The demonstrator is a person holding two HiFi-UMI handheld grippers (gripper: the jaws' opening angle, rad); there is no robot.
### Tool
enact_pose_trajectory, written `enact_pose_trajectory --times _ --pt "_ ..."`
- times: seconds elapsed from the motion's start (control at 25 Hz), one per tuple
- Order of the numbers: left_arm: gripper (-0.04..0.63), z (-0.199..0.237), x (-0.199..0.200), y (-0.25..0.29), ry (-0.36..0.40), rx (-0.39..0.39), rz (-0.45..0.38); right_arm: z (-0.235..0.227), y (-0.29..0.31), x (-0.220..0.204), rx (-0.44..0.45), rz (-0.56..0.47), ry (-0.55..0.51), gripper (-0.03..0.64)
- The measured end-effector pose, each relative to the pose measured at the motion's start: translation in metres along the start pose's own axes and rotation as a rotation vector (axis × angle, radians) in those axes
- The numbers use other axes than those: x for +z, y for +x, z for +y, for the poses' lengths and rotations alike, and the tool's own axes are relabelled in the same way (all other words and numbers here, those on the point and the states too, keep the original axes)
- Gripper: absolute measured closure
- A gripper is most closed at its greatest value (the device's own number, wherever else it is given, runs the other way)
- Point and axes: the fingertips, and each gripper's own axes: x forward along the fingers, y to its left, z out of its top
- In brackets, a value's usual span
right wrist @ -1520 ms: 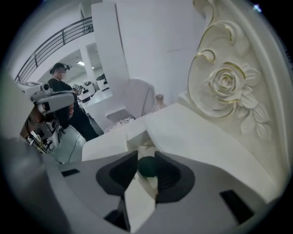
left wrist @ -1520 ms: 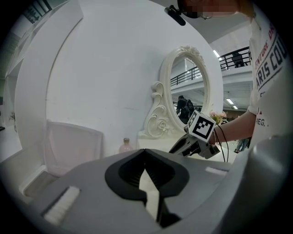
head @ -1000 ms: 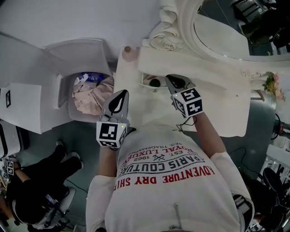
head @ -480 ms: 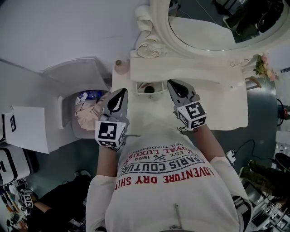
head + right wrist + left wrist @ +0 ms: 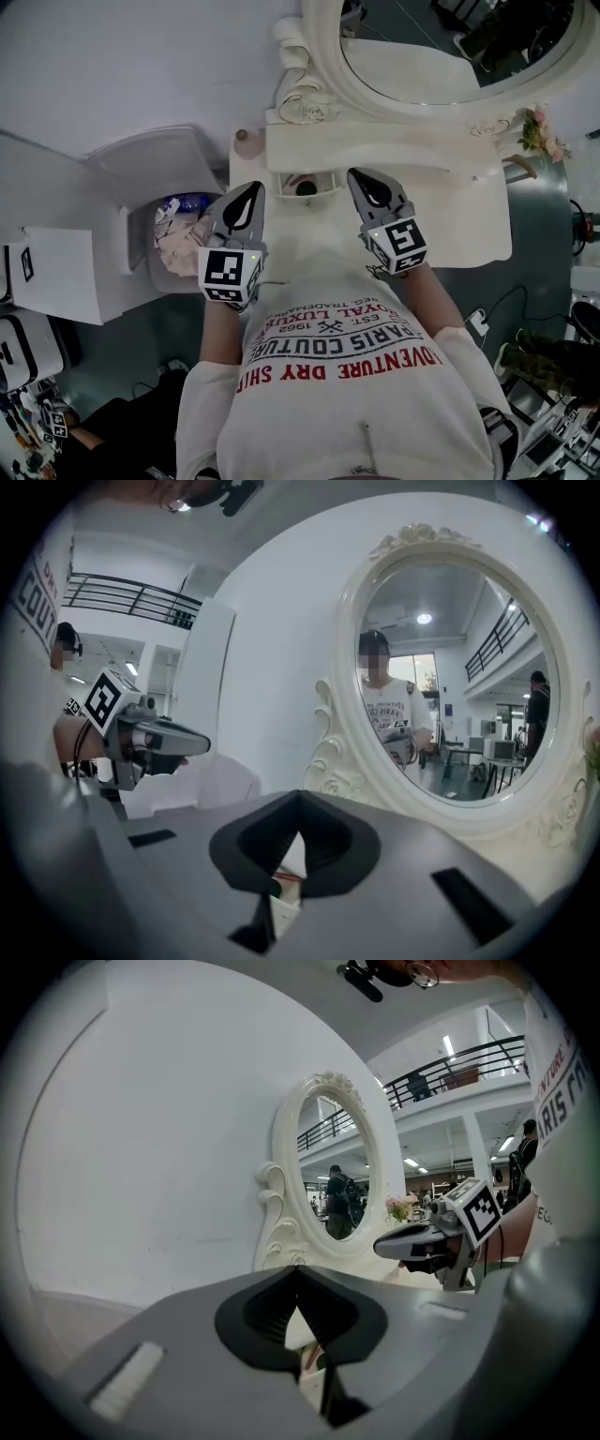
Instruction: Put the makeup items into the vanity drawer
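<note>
The white vanity [image 5: 469,211] has its drawer [image 5: 323,192] pulled out a little under the top, between my two grippers. Inside it lie a dark round item [image 5: 305,188] and a pinkish item [image 5: 292,180]. My left gripper [image 5: 247,208] hovers just left of the drawer, shut, with nothing in it. My right gripper [image 5: 371,190] hovers just right of the drawer, also shut and empty. In the left gripper view the shut jaws [image 5: 298,1269] point at the mirror, and a slice of the drawer's contents [image 5: 312,1354] shows through their gap. The right gripper view [image 5: 300,795] shows the same.
An oval carved mirror [image 5: 450,52] stands at the back of the vanity. A small round jar [image 5: 244,136] sits on its left corner, pink flowers [image 5: 539,131] at the right. A white lidded bin [image 5: 183,234] full of crumpled tissue stands left of the vanity.
The head view has shifted, so the vanity and mirror sit a little higher and further left. Both grippers keep their places beside the drawer, still shut.
</note>
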Motion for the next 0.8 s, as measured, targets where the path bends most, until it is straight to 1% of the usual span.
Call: enact_pose_trajectory --times 0.24,0.52,0.8 --pt "0.584 -0.001 0.000 -0.004 -0.001 0.006 0.007 0.005 -0.003 0.001 0.006 -0.007 -0.002 0.609" --pt "0.584 -0.011 0.002 -0.008 0.012 -0.010 0.006 0.011 -0.008 0.005 0.013 -0.029 0.003 0.609" --pt "0.584 -0.022 0.005 -0.015 0.028 -0.031 -0.004 0.013 -0.015 0.001 0.009 -0.025 0.008 0.609"
